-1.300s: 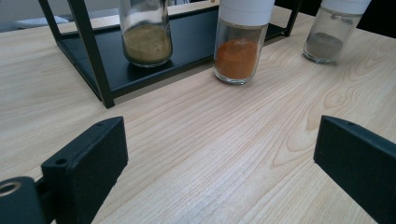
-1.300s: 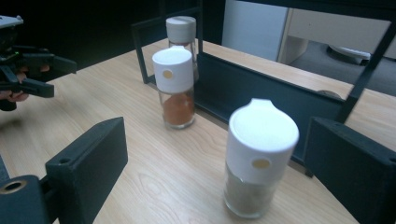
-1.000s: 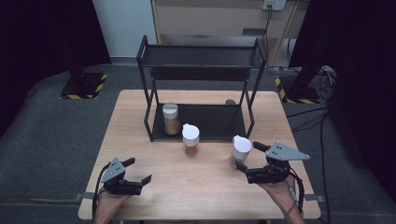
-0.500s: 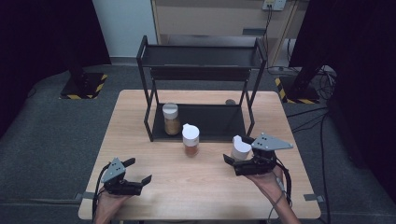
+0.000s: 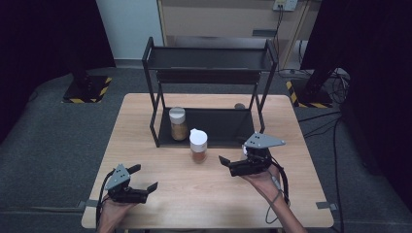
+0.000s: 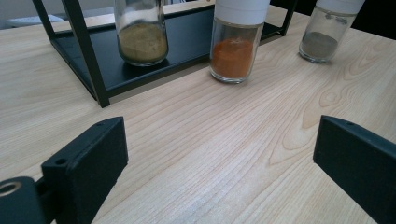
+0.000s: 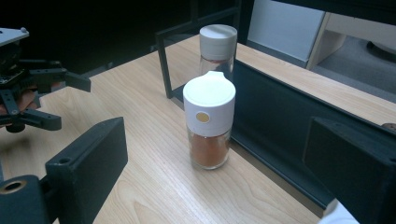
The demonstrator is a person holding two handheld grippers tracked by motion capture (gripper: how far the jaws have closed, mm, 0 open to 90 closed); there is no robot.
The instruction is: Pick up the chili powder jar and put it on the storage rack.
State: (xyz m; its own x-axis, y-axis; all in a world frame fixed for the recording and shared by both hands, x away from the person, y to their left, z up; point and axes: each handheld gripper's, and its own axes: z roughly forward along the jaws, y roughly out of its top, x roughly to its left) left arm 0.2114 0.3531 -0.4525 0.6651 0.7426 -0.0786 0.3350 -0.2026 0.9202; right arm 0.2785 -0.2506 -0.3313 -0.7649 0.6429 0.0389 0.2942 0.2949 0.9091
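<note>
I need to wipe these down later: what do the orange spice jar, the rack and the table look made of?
Orange spice jar: clear glass or hard plastic, see-through with glints; matte white cap, probably plastic. Rack: thin black bars and shelves, likely painted metal. Table: pale wood or wood-look laminate, grain lines showing.

Both black grippers, left gripper and right gripper, carry grey three-cornered plates, trailing cables, and blocky screw-holed fingers.

In the left gripper view, the grey-spice jar loses its cap to the top edge.
</note>
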